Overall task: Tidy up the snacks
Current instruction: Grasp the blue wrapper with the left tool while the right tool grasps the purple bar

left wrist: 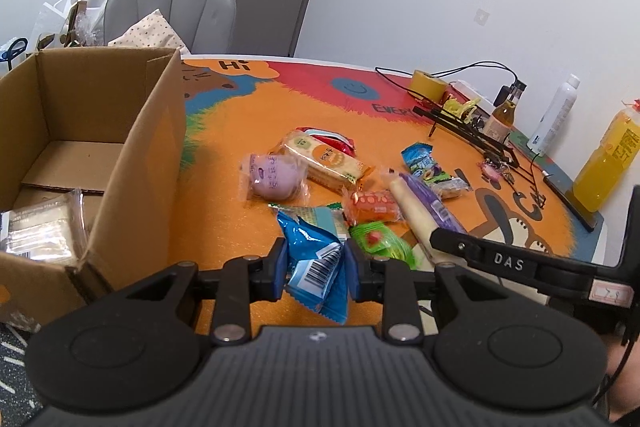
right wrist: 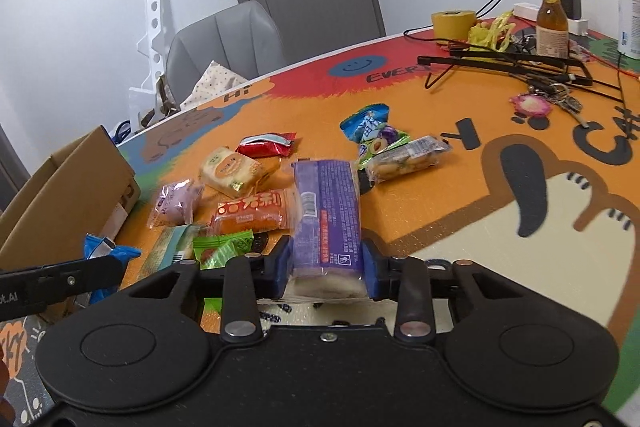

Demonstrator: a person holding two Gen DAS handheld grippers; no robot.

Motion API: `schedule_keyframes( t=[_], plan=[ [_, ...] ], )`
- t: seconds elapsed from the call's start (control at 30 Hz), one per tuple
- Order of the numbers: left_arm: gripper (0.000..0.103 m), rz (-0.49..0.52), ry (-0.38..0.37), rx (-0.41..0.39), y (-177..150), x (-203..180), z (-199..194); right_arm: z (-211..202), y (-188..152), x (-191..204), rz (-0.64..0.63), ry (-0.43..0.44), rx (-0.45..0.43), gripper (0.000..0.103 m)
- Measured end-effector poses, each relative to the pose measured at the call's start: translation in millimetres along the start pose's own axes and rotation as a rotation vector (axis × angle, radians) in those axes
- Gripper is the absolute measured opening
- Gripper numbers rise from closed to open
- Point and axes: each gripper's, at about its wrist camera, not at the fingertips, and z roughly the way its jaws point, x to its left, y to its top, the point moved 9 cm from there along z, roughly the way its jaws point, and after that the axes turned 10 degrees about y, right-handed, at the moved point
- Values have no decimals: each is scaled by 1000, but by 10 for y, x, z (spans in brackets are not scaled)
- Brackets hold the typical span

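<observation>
My left gripper [left wrist: 316, 265] is shut on a blue snack packet [left wrist: 316, 267] with a barcode, held just above the orange mat. To its left stands an open cardboard box [left wrist: 132, 155] with a clear-wrapped packet [left wrist: 40, 227] inside. My right gripper [right wrist: 326, 267] is shut on the near end of a long purple-wrapped roll [right wrist: 326, 211]; the same purple roll [left wrist: 424, 203] lies at the right in the left wrist view. Loose snacks lie on the mat: a lilac bun pack [right wrist: 176, 205], an orange pack [right wrist: 252, 215], a green candy [right wrist: 222, 247], a cream cracker pack [right wrist: 230, 171].
Further back lie a red pack [right wrist: 266, 145], a blue fruit-print pack [right wrist: 374, 131] and a clear biscuit pack [right wrist: 404, 159]. Black hangers [right wrist: 508, 61], keys [right wrist: 560, 99], yellow tape [right wrist: 454, 23], bottles [right wrist: 552, 23] and an orange juice bottle [left wrist: 604, 163] crowd the right side. A grey chair [left wrist: 172, 7] stands behind.
</observation>
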Motion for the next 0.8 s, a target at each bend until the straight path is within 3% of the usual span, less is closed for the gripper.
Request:
schedule_keyframes(
  t=[0.2,0.47,0.6,0.7,0.8],
  plan=[
    [28,-5,-8,-22,25,28,-130,-150,26,39,4,0,-30,29],
    [28,-11,-31,-27,-36,63,-243,-257,-116,99,-20,-67,17,29],
    [28,-3,-39,-5,-111,62,-206,-263,-161,105,-25,-82,24,38],
    [28,-2,-42,3,-117,49,-173,-207,-130,149,-47,-82,12,53],
    [28,2,-43,5,-113,37,-154,-84,-87,152,-56,-79,14,55]
  ],
)
